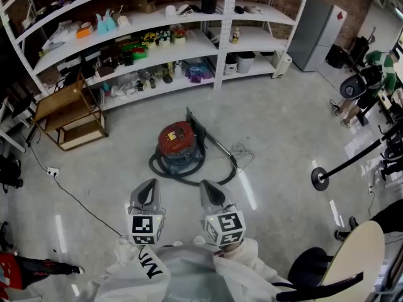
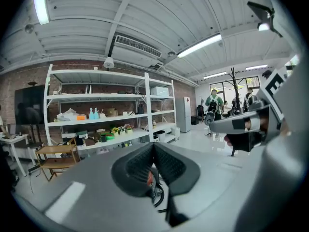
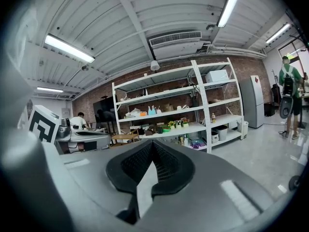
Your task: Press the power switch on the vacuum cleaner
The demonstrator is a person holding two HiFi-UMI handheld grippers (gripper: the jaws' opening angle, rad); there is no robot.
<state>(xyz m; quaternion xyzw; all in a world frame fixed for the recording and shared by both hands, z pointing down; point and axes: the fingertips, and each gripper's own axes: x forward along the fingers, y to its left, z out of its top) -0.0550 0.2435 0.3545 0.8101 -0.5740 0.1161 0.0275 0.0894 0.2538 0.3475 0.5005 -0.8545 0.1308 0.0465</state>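
Note:
The vacuum cleaner is a round canister with a red top, standing on the grey floor with its black hose coiled around it and its wand lying to the right. No switch can be made out from here. My left gripper and right gripper hover side by side, nearer to me than the canister and apart from it. Both are shut with nothing held. In the left gripper view a sliver of the red vacuum shows under the closed left gripper. The right gripper has only floor behind it.
White shelving full of small items lines the far wall. A wooden stand sits at the left, with a power strip and cable on the floor. A stanchion base and a chair are at the right. A person stands far right.

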